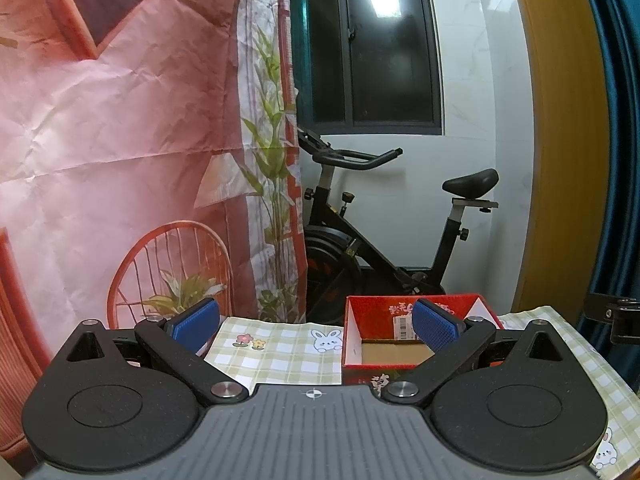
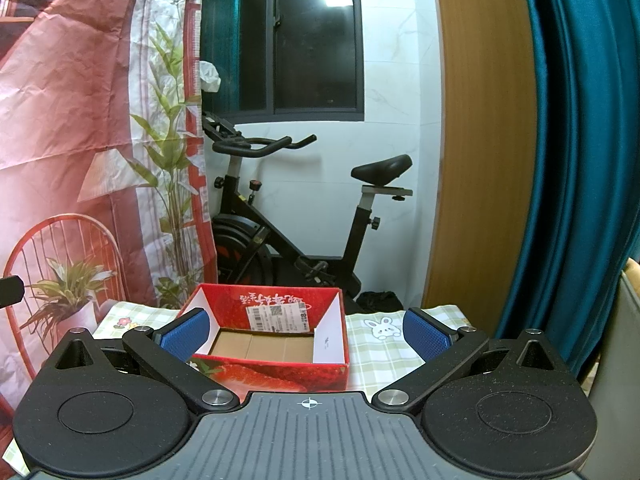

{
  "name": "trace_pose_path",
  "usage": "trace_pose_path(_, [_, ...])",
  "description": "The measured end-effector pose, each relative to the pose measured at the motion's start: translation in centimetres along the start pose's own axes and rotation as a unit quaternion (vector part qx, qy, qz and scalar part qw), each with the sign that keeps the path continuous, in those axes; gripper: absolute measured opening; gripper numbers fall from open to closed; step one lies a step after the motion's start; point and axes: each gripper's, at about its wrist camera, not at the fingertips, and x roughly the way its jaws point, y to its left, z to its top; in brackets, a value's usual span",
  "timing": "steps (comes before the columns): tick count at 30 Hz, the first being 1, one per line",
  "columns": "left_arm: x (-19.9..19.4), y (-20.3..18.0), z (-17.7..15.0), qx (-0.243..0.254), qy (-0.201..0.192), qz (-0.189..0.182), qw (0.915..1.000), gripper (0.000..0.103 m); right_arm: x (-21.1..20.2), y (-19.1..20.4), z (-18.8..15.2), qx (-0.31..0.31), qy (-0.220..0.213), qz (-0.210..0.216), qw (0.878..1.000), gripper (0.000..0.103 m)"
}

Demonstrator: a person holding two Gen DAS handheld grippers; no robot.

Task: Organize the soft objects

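Note:
A red cardboard box (image 2: 276, 372) with strawberry print stands open and empty on the green checked tablecloth (image 2: 380, 356). In the left wrist view the box (image 1: 356, 376) sits at the right, partly behind the right finger. My left gripper (image 1: 314, 326) is open and empty above the cloth (image 1: 276, 356), left of the box. My right gripper (image 2: 306, 334) is open and empty, its blue pads (image 2: 186, 334) spread either side of the box's near right part. No soft objects show in either view.
A black exercise bike (image 2: 300, 216) stands behind the table under a dark window. A printed pink backdrop (image 1: 120, 140) hangs at the left. A wooden panel (image 2: 480, 140) and teal curtain (image 2: 580, 160) are at the right.

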Motion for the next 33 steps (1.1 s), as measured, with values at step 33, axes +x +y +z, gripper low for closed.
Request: trace_pose_path(33, [0.18,0.01,-0.45,-0.002,0.006,-0.008,0.9999,0.103,-0.08,0.03,-0.11,-0.001,-0.001,0.001,1.000,0.103])
